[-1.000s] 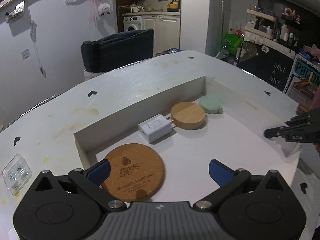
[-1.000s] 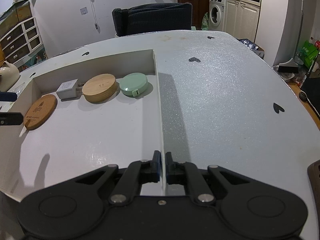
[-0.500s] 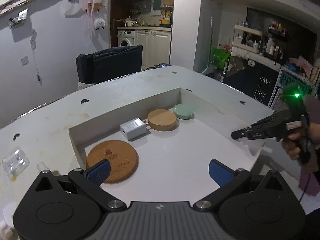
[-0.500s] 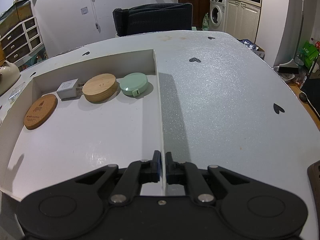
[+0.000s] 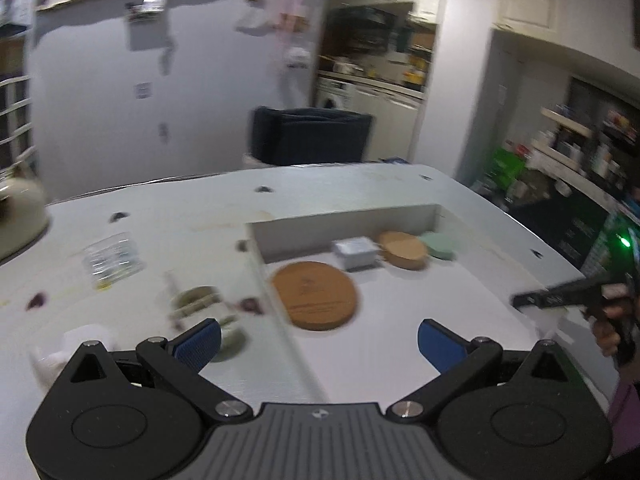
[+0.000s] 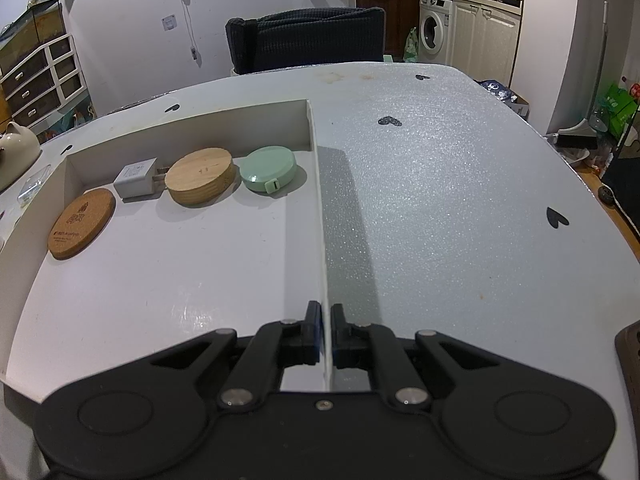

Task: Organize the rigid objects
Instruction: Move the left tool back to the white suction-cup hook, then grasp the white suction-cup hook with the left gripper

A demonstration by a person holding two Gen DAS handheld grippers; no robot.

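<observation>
The white tray (image 6: 192,280) sat on the pale counter (image 6: 440,200) and served as the landmark for everything else. Left of the tray's left wall, out on the counter, lay a clear plastic packet (image 5: 112,258), a small round greenish thing (image 5: 200,304) and something white (image 5: 80,344) — all too blurred to name with any certainty.

Inside the tray, along its far wall, four things stood in a row. Nearest the left wall lay a flat cork coaster (image 6: 81,223); next to it sat a white plug adapter (image 6: 135,179), its prongs touching a thick wooden disc (image 6: 199,176); just beside the disc sat a mint-green tape measure (image 6: 269,169), a little short of the right wall.

The left tongs (image 5: 318,342) hung over the tray's near left wall, blue fingers (image 5: 200,340) wide apart with nothing between them.

The right tongs (image 6: 326,330) were clamped together on the tray's right wall at its near end — one finger inside the tray, the other outside over the counter. A hand (image 5: 610,326) gripped their handle at the tray's right side.
</observation>
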